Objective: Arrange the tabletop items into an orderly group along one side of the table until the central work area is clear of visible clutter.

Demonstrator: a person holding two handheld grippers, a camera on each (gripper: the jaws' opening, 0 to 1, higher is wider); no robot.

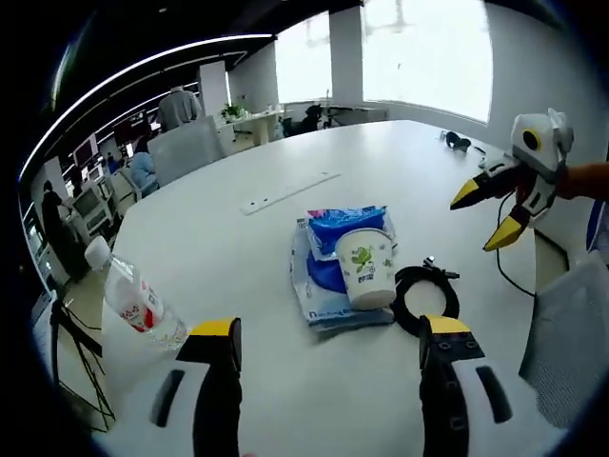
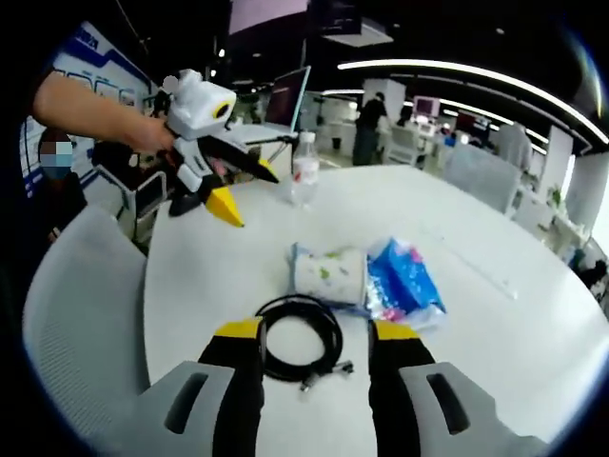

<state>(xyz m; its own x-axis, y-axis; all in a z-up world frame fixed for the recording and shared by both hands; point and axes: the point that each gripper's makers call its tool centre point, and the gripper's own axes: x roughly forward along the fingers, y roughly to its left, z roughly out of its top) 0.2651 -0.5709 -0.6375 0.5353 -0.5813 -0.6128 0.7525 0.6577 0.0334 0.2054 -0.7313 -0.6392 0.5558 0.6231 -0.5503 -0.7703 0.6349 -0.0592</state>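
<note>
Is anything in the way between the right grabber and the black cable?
Nothing visible. The coiled black cable lies on the table straight ahead of the open right hand-held gripper, with the paper cup lying beyond it.

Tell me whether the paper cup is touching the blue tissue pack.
Touching. In the left gripper view the paper cup rests on the blue tissue pack; the right gripper view shows the cup lying against it, no gap.
</note>
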